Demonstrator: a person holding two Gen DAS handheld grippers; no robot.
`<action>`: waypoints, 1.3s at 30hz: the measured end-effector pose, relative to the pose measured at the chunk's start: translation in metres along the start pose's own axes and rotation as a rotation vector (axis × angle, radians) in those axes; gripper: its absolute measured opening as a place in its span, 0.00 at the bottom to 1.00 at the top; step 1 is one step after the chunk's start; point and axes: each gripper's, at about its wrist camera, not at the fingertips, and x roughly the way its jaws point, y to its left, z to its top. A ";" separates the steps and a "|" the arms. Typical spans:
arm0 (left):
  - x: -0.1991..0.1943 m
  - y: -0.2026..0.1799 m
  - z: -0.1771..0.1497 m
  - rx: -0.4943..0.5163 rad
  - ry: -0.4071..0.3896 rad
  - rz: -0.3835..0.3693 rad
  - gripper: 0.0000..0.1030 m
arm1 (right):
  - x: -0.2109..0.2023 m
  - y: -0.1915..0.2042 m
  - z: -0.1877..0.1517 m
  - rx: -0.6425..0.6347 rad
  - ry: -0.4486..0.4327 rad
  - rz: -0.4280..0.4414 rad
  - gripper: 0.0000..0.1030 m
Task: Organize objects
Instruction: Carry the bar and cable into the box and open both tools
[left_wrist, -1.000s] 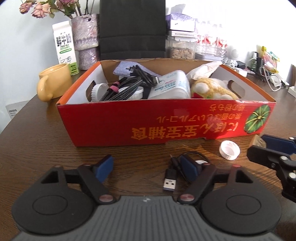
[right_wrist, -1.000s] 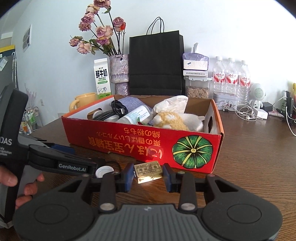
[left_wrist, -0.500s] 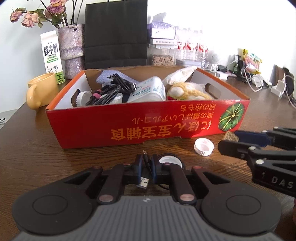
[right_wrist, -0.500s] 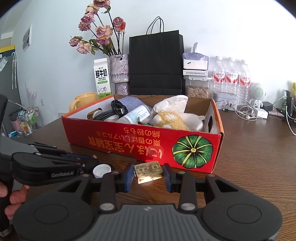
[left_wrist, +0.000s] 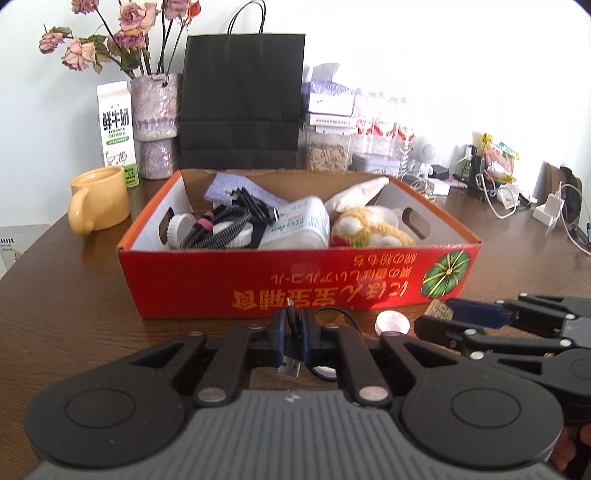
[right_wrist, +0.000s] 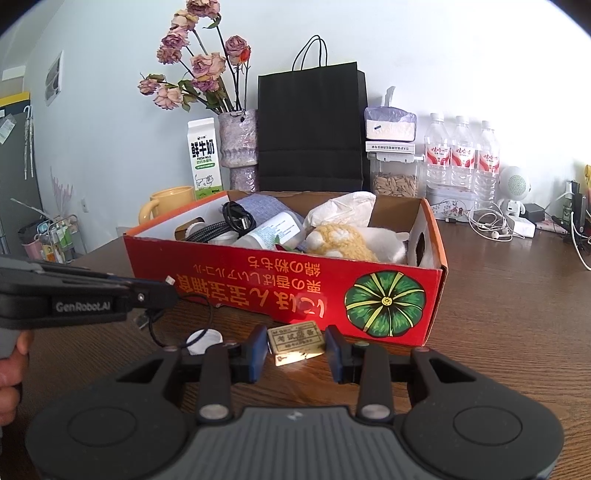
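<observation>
Left tongs (left_wrist: 291, 334) pinched tight on the short black USB cable (left_wrist: 290, 363), plug hanging below the pads, thin loop trailing toward the white cap (left_wrist: 392, 322). Cable sits in front of the red cardboard box (left_wrist: 295, 280), near the front edge of the surface (left_wrist: 66, 295). In the right wrist view the cable plug and loop look clear of the wood, so judged lifted.

Right tongs (right_wrist: 296, 350) narrow, straddling the small tan block (right_wrist: 297, 339) that lies on the surface just in front of the box's pumpkin corner. Pads sit right at the block's sides; firm pressing hard to confirm, but reads as gripped.

Step in hand, judged: carry the cable over the front wall and drop it in with the other cables.
- lift high enough that the dangling loop clears the box wall
- watch the loop near the white cap, it could drag the cap along
- release over the left half, by the coiled cables (left_wrist: 225, 225), not on the plush toy (left_wrist: 369, 229)
- keep the right tongs out of the path

Counts:
- tongs: 2
- box: 1
- loose on the surface in front of box: 3 (cable, cap, block)
- water bottles (right_wrist: 461, 151) behind: 3 visible
- yellow mug (left_wrist: 99, 199): 1
- milk carton (left_wrist: 116, 129): 1
- black paper bag (left_wrist: 242, 99): 1
- vase with dried roses (left_wrist: 155, 122): 1
</observation>
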 end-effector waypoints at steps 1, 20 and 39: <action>-0.002 0.000 0.002 -0.002 -0.007 -0.001 0.09 | -0.001 0.001 0.000 -0.003 -0.007 0.000 0.32; -0.013 0.020 0.071 -0.026 -0.199 0.005 0.09 | 0.014 0.033 0.071 -0.127 -0.144 0.000 0.32; 0.084 0.039 0.123 -0.023 -0.189 -0.016 0.06 | 0.105 0.005 0.122 -0.107 -0.154 -0.016 0.32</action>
